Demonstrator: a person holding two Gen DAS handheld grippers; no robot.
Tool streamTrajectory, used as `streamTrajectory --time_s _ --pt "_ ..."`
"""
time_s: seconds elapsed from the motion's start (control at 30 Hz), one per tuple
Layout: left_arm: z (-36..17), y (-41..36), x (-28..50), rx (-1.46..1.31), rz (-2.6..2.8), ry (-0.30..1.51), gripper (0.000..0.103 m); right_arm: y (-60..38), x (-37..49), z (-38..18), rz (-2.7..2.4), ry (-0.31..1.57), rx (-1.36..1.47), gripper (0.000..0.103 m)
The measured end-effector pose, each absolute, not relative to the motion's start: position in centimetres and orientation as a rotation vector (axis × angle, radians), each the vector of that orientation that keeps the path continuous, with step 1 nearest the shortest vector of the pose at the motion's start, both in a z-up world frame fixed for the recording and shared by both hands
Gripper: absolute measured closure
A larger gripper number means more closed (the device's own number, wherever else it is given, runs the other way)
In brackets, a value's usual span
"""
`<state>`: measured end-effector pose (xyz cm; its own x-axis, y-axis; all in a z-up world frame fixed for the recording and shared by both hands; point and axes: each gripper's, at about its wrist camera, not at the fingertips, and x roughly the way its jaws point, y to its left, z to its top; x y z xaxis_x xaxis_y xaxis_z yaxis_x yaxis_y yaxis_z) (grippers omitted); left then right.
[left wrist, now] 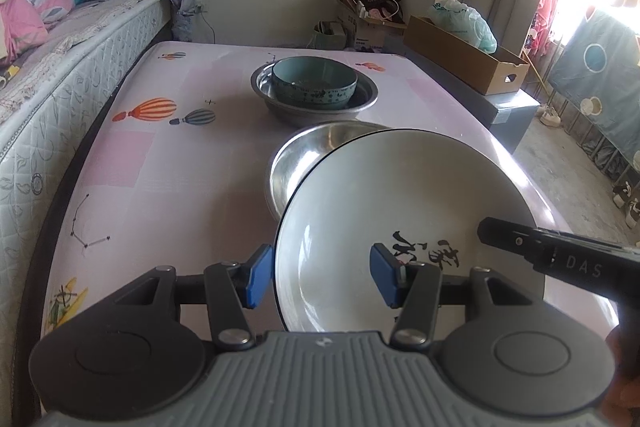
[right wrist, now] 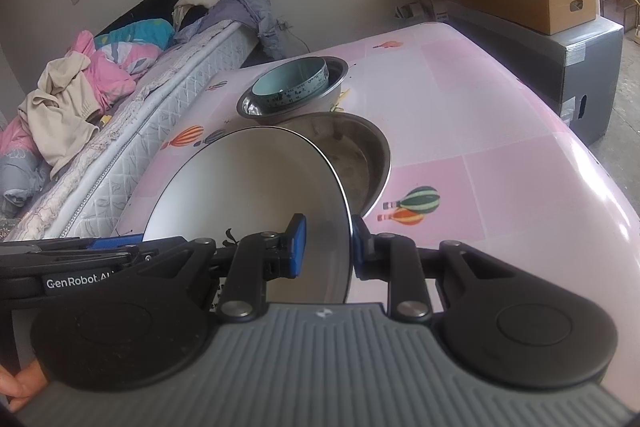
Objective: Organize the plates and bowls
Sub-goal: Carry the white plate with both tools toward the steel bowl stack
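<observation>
A white plate with a black rim and black calligraphy (left wrist: pixel 384 211) is held tilted above the pink table, over the near edge of an empty steel basin (left wrist: pixel 304 163). My left gripper (left wrist: pixel 322 277) is open, its blue pads either side of the plate's left rim with gaps. My right gripper (right wrist: pixel 328 251) straddles the plate's right rim (right wrist: pixel 256 195); the jaws stand apart and contact is unclear. Its black finger shows in the left wrist view (left wrist: pixel 520 243). A teal bowl (left wrist: pixel 314 83) sits in a second steel basin (left wrist: pixel 316 107) farther back. The empty basin (right wrist: pixel 360 155) and the teal bowl (right wrist: pixel 292 83) show in the right wrist view too.
A bed with a quilted mattress (left wrist: pixel 68 67) and heaped clothes runs along the table's left side. A cardboard box (left wrist: pixel 464 55) on a dark cabinet stands at the far right, with bags in the corner. The table (right wrist: pixel 500 131) drops off to the floor on the right.
</observation>
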<state>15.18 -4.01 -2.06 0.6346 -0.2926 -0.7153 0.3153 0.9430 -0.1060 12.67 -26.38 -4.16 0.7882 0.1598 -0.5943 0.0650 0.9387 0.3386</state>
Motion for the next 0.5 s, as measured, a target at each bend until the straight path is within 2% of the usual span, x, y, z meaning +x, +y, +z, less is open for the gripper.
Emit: streamTrajectory --time_s 0.5 --pt "-2.1 -5.9 21.1 0.026 -0.333 0.837 0.05 -28.6 19.2 -4.1 0.061 0.659 0.369 0.08"
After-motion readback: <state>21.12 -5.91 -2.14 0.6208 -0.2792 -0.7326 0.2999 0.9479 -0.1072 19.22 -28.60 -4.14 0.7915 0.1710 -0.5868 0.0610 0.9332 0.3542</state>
